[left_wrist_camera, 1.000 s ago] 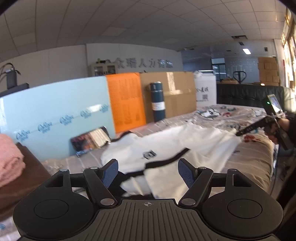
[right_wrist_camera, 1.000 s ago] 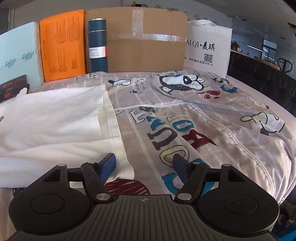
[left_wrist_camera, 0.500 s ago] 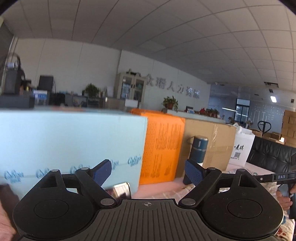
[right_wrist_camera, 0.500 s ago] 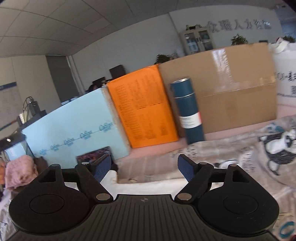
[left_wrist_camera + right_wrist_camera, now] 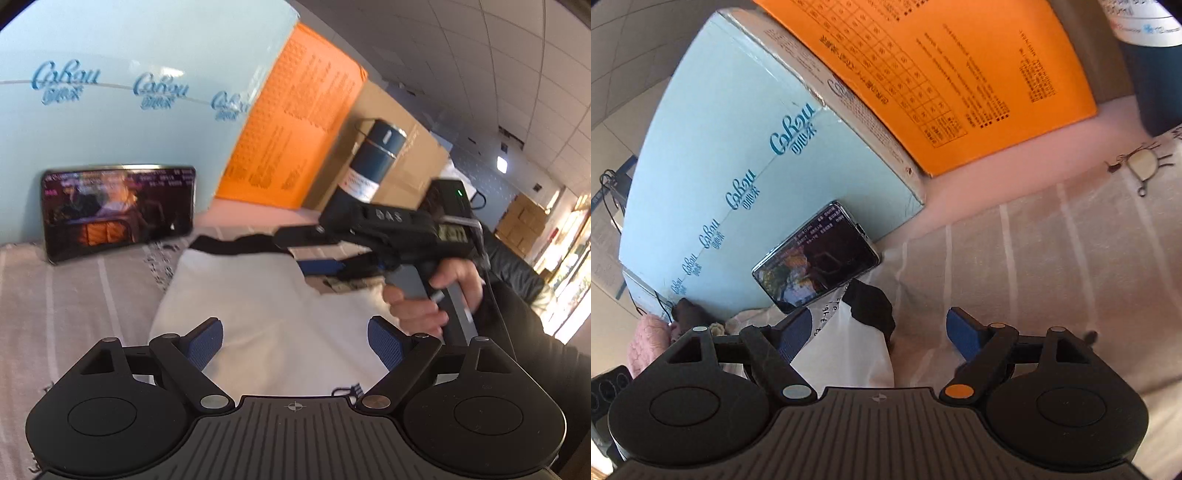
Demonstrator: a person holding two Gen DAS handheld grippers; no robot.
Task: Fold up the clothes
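Both claws are standing spread wide, gripping nothing: the left gripper is hovering over the soft white folded T-shirt (black-trimmed collar at its far edge), lying on the striped beige bedsheet; the right gripper is hanging above that collar, near a glossy rectangular phone.

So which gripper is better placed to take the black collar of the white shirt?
Probably right: the right gripper hovers open at the black collar, while the left gripper is over plain white cloth.
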